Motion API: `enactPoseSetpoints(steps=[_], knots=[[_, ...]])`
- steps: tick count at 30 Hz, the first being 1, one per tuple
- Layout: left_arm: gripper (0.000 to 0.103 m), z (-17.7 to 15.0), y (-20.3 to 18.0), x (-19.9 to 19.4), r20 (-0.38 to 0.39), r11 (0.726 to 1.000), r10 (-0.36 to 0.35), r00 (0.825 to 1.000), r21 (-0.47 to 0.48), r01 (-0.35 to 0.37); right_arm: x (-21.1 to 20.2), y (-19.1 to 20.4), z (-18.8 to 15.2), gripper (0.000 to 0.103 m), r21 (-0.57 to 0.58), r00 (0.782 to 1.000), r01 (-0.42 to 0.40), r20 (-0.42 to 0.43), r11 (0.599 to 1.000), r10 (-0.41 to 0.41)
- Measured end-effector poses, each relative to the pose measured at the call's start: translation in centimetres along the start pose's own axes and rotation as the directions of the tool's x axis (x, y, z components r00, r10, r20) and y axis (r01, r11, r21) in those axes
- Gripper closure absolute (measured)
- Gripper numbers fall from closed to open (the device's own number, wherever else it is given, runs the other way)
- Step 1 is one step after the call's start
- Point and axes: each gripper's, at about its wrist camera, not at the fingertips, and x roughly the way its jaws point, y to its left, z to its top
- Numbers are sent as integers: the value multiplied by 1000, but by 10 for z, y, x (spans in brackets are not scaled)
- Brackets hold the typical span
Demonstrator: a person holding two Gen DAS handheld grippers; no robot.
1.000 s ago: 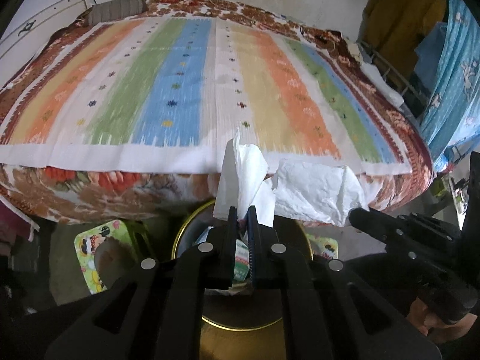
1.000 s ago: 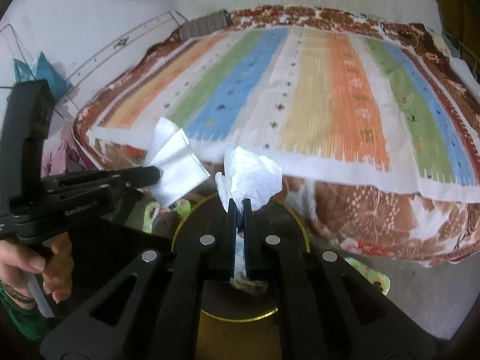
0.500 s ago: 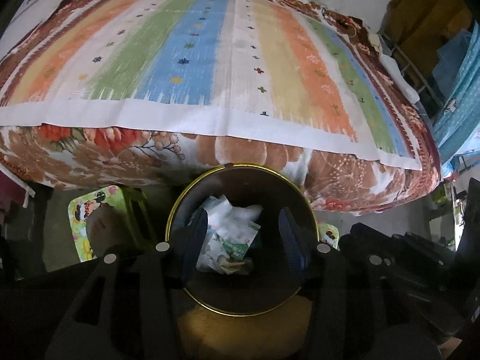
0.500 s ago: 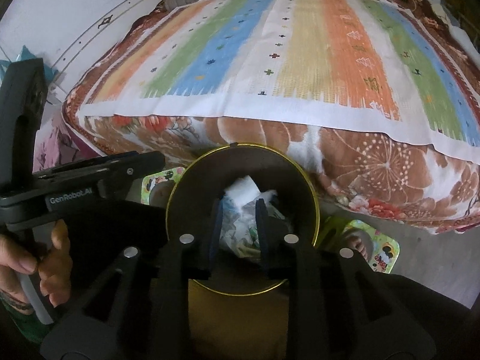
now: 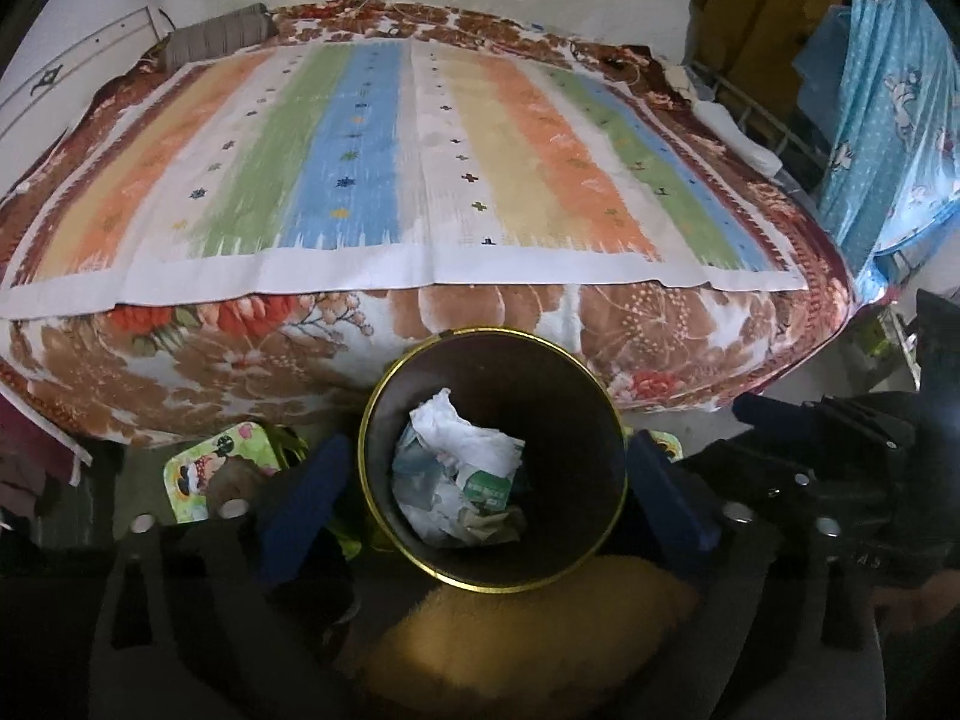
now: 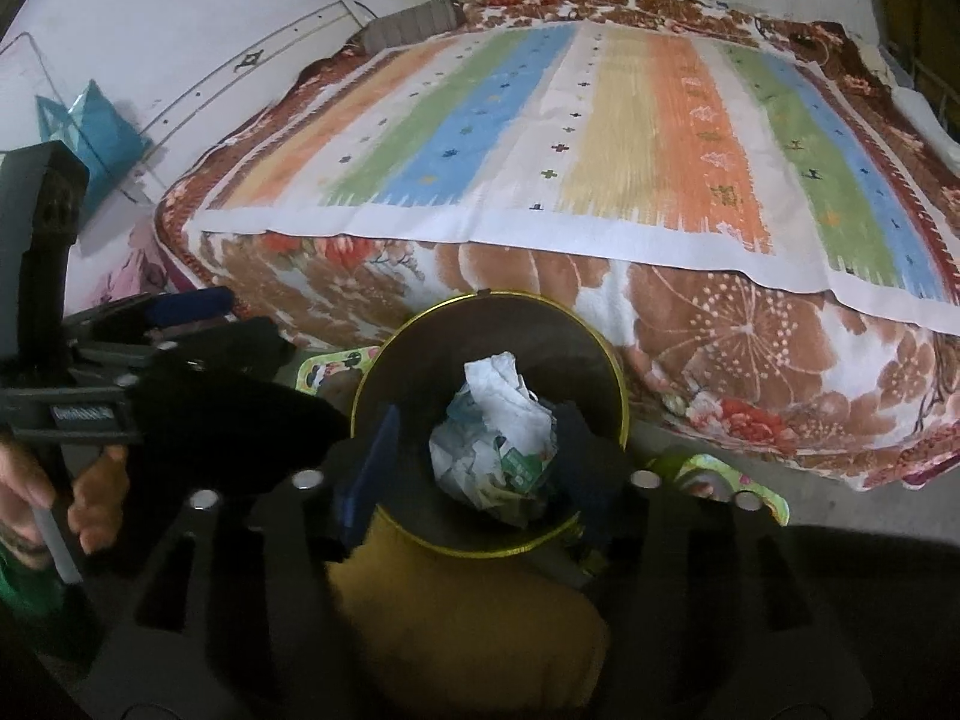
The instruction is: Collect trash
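A dark round bin with a gold rim [image 5: 606, 414] stands on the floor against the bed, also in the right wrist view [image 6: 621, 387]. Crumpled white tissues [image 5: 465, 438] and a green-and-white wrapper [image 5: 489, 489] lie inside it; the tissues [image 6: 504, 414] show in the right view too. My left gripper [image 5: 486, 447] hangs over the bin, its jaws opening wide, blue fingers [image 5: 300, 492] either side of the rim, nothing held. My right gripper [image 6: 480, 417] is also above the bin, jaws opening, with no pad touching the paper.
A bed with a striped cloth [image 5: 384, 150] over a floral blanket [image 5: 240, 354] fills the far side. A green cartoon mat [image 5: 210, 468] lies left of the bin. A person's yellow-clad knee [image 6: 456, 618] is below it. A blue curtain [image 5: 888, 120] hangs at the right.
A second ago each gripper was shut on a white tissue above the bin. Both jaws have spread apart, and the tissues now lie in the bin.
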Motion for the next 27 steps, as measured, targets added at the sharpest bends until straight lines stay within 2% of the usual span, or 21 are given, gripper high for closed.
enactPoseSetpoints(steps=[6,9,17,27], knots=[[6,-22,7,-12,18,999,45,999,-18,-45,-19,2,-17,19,-8,999,-1,50,1000,1],[6,-27,4,-17,44,1000,28,999,5,-29,-22,5,-21,10,-15,997,-4,71,1000,5],[6,-31,1,-15,60,998,66,996,13,-66,-21,8,-24,9,-22,996,-13,85,1000,15],[6,-33,-6,-17,75,998,44,996,35,-47,-27,11,-27,9,-25,992,-27,121,999,30]])
